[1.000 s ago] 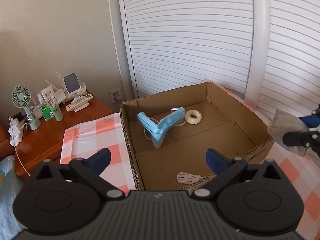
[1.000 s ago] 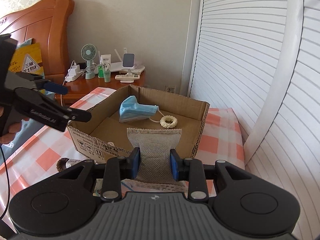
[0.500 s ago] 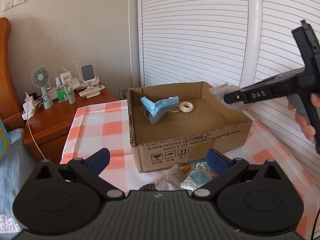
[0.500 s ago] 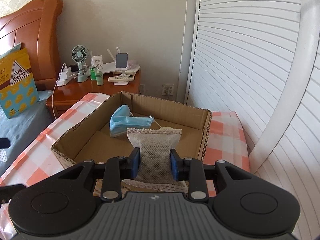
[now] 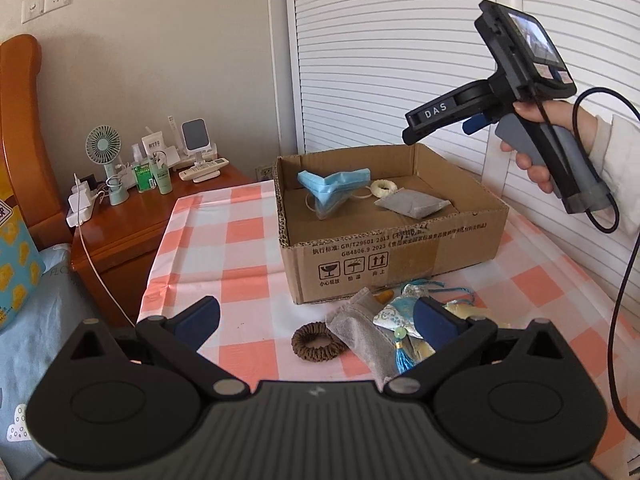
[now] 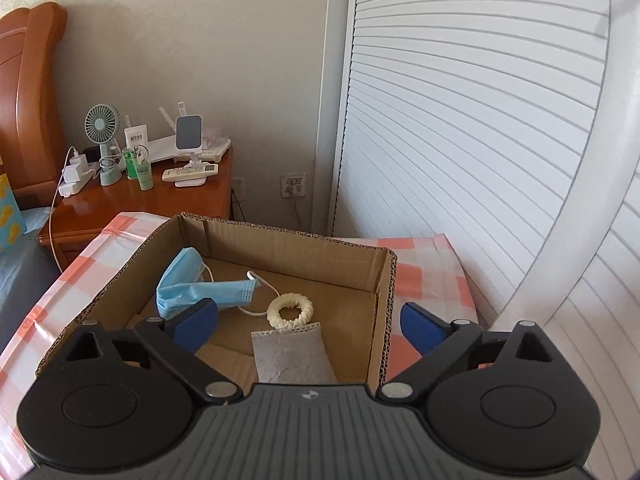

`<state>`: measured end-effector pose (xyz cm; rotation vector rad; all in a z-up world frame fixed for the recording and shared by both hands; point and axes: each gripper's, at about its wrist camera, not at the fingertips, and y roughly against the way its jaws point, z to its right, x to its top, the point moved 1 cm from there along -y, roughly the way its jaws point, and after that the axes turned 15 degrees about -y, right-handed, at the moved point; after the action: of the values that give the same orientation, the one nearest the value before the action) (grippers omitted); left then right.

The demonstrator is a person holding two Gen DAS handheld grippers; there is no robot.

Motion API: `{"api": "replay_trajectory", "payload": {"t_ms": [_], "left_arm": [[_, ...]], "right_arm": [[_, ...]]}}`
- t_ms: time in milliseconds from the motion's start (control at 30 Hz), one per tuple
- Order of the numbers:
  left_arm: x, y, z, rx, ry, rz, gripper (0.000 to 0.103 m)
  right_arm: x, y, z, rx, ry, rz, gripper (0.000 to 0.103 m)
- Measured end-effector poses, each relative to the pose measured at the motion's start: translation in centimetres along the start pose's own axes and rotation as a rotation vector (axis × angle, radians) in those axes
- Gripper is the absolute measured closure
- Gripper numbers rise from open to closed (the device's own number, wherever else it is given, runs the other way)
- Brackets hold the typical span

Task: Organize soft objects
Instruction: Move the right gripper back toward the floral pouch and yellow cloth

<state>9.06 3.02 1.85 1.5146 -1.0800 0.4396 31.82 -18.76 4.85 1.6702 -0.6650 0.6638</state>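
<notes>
Through the left wrist view, I am holding my left gripper (image 5: 316, 320) spread wide above the checked worktop (image 5: 240, 264), over a brown woven ring (image 5: 315, 345) and what may be a pile of sachets (image 5: 400, 320). Through the right wrist view, my right gripper (image 6: 308, 320) is hanging apart above the brown cardboard box (image 6: 382, 304), where the grey mesh pouch (image 6: 290, 354) is lying beside a cream ring (image 6: 291, 310) and blue face mask (image 6: 200, 288).

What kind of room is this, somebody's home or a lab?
Most likely a home bedroom. A wooden headboard stands beside a nightstand crowded with a small fan and a remote, and white louvered doors run along the wall behind the checkered cloth.
</notes>
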Motion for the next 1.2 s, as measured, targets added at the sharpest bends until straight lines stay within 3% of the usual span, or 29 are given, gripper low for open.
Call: {"api": "replay_trajectory", "payload": {"t_ms": [433,800,1000,1200], "left_arm": [[-1.3,0.6,0.3,-0.023,0.028,-0.011,0.001],[-1.9,1.1,1.1,0.002,-0.012,-0.015,0.001],[-2.2,1.3,1.3,-0.005,-0.013,-0.023,0.001],[-2.4,1.3,1.1,-0.014,-0.006,-0.028,0.001]], "right_arm": [[-5.8,6.2,-0.9,0.042,0.062,-0.035,0.0],[-13.8,8.1,-2.6,0.11,0.107,-0.181,0.0],[-16.3,6.0,-3.1,0.034,0.079,-0.234,0.0],[-18.0,6.4,-0.5,-0.01,0.041,-0.264,0.0]]}}
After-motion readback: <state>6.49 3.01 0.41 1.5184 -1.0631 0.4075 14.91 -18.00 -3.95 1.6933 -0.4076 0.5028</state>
